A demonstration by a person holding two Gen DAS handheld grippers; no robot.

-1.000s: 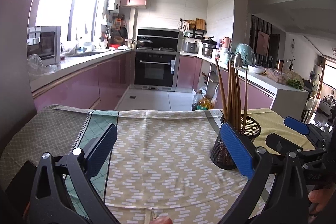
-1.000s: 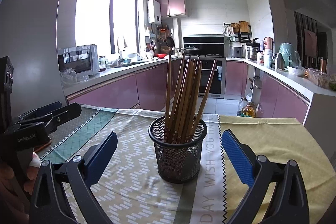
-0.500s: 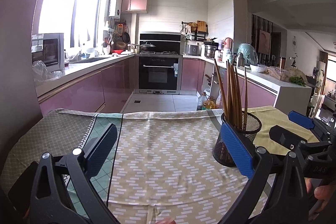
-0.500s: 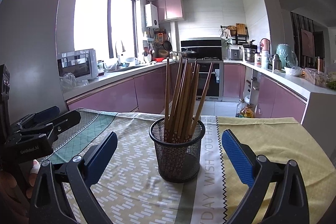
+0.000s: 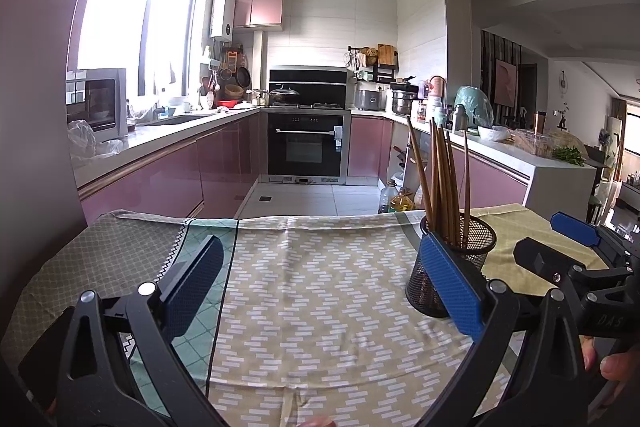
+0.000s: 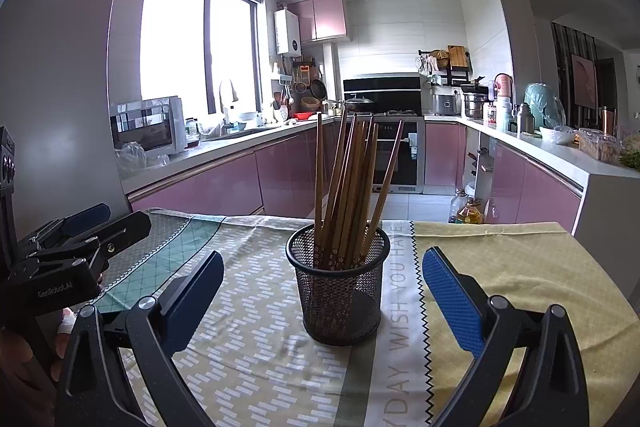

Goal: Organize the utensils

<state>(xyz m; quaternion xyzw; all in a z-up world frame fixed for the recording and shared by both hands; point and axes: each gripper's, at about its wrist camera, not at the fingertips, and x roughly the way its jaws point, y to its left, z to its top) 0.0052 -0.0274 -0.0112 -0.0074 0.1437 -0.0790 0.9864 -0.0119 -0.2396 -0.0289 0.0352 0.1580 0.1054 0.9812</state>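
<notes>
A black mesh cup (image 6: 338, 291) stands upright on the patterned tablecloth (image 6: 256, 355), holding several brown wooden chopsticks (image 6: 348, 195). My right gripper (image 6: 320, 291) is open and empty, its blue pads on either side of the cup and a little nearer than it. My left gripper (image 5: 320, 287) is open and empty over bare cloth. The cup also shows in the left wrist view (image 5: 452, 267), just behind that gripper's right pad (image 5: 452, 283). The right gripper shows at the right edge of the left wrist view (image 5: 576, 247).
The table's far edge (image 5: 304, 217) drops to the kitchen floor. Pink cabinets and counters run along the left and right, an oven (image 5: 308, 147) at the back. The left gripper body (image 6: 68, 255) sits at the left in the right wrist view.
Both views have tilted up slightly, so the cup and table sit a little lower in frame. Both grippers stay open and empty.
</notes>
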